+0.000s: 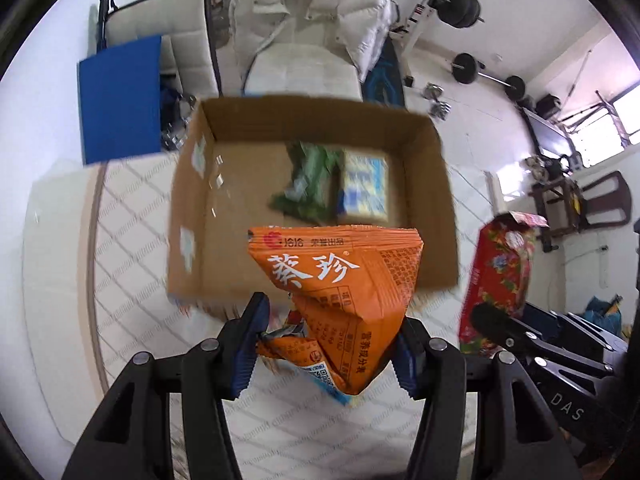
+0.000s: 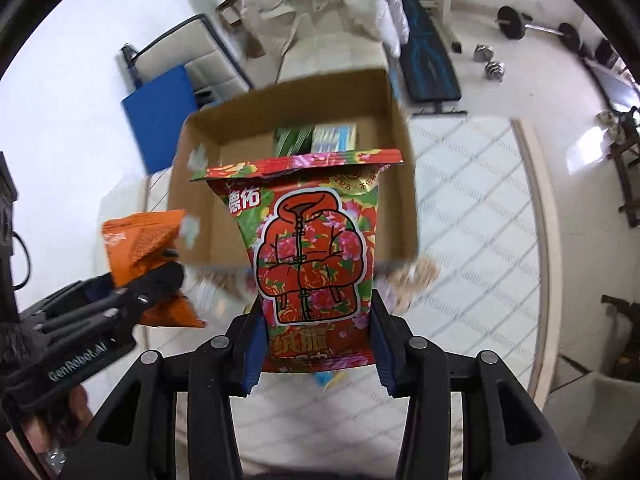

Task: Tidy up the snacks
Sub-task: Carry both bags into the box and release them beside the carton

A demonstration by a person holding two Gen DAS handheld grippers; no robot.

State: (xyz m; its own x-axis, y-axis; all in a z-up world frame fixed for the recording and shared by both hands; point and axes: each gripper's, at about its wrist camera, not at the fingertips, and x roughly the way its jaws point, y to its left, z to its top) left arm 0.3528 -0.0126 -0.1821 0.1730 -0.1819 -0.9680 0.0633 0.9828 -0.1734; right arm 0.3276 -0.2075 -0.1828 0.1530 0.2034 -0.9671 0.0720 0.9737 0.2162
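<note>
My left gripper [image 1: 328,320] is shut on an orange snack bag [image 1: 340,280], held up in front of the near wall of an open cardboard box [image 1: 192,200]. My right gripper [image 2: 316,312] is shut on a red floral snack bag [image 2: 312,248], also held before the box [image 2: 396,184]. Inside the box lie a green packet [image 1: 308,184] and a blue and yellow packet [image 1: 366,188]. The red floral bag [image 1: 500,276] shows at the right of the left wrist view, and the orange bag [image 2: 140,240] at the left of the right wrist view.
The box sits on a white quilted mattress [image 1: 128,240]. Behind it are a white puffer jacket [image 1: 312,20] on a chair, a blue board [image 1: 120,96], a weight bench [image 2: 428,68] and barbells [image 1: 488,76] on the floor. More wrappers [image 2: 412,276] lie under the box's near edge.
</note>
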